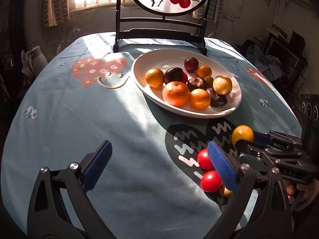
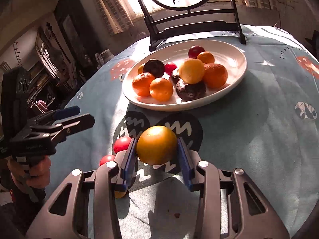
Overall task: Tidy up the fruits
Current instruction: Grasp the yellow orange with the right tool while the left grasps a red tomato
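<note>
Yellow-orange and round, a fruit (image 2: pixel 157 145) sits pinched between the blue pads of the right gripper (image 2: pixel 157 155), whose fingers (image 2: pixel 128 159) press against its two sides, just above the dark heart print of the blue tablecloth (image 2: pixel 249 139). Whether it touches the cloth cannot be told. In the left wrist view the same fruit (image 1: pixel 242 135) shows at the tip of the right gripper (image 1: pixel 246 137), which enters from the right edge.

Just left of that gripper lie two red cherry tomatoes (image 2: pixel 122 144) on the table, close to each other, and a small yellow fruit (image 2: pixel 120 194) peeks out under the left finger.

The left gripper (image 1: pixel 159 167) hangs over the cloth with its fingers (image 1: pixel 97 165) spread wide and nothing between them; its right pad stands just beside the two tomatoes (image 1: pixel 205 159).

Farther back stands a white oval plate (image 1: pixel 151 57) holding oranges, dark brown fruits, a dark red plum, a yellow pear-like fruit and a small green one, bunched together. Behind the plate stands a black-framed round screen (image 1: pixel 159 25) painted with red fruit on a branch.
</note>
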The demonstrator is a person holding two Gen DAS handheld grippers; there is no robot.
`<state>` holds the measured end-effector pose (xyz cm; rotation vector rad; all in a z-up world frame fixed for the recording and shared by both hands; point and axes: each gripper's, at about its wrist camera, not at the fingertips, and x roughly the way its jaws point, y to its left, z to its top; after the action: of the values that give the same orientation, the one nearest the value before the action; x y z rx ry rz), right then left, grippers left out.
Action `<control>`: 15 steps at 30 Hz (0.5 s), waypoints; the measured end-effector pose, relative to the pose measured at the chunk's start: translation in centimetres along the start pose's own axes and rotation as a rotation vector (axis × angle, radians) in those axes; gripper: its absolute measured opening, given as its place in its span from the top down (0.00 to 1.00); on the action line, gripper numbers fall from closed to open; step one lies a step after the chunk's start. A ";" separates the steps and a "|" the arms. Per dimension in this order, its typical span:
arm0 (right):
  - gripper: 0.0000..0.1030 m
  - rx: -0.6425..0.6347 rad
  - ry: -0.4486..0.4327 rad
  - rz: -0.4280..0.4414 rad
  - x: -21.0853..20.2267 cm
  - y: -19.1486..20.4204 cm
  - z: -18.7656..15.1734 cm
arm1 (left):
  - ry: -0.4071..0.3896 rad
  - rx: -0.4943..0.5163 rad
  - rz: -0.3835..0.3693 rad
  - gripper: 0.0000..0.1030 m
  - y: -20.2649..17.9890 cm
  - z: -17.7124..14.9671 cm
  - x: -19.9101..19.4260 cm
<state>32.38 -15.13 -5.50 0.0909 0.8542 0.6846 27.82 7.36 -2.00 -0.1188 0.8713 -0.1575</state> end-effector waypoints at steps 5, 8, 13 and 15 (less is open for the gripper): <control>0.60 0.047 0.002 -0.020 0.0 -1.1 0.1 | 0.149 -0.009 -0.234 0.44 -1.1 -1.7 1.6; 0.60 0.045 0.012 -0.017 0.1 -1.0 0.0 | 0.193 0.010 -0.259 0.54 -1.9 -2.5 2.4; 0.60 0.031 0.001 -0.025 -0.1 -0.7 0.1 | 0.198 0.024 -0.273 0.56 -2.6 -2.9 2.6; 0.60 0.029 0.004 -0.027 0.0 -0.7 0.1 | 0.200 0.014 -0.271 0.58 -2.4 -2.9 2.8</control>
<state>32.80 -15.66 -5.66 0.1038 0.8677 0.6471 27.14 4.32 -5.54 -0.2105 1.0510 -0.4349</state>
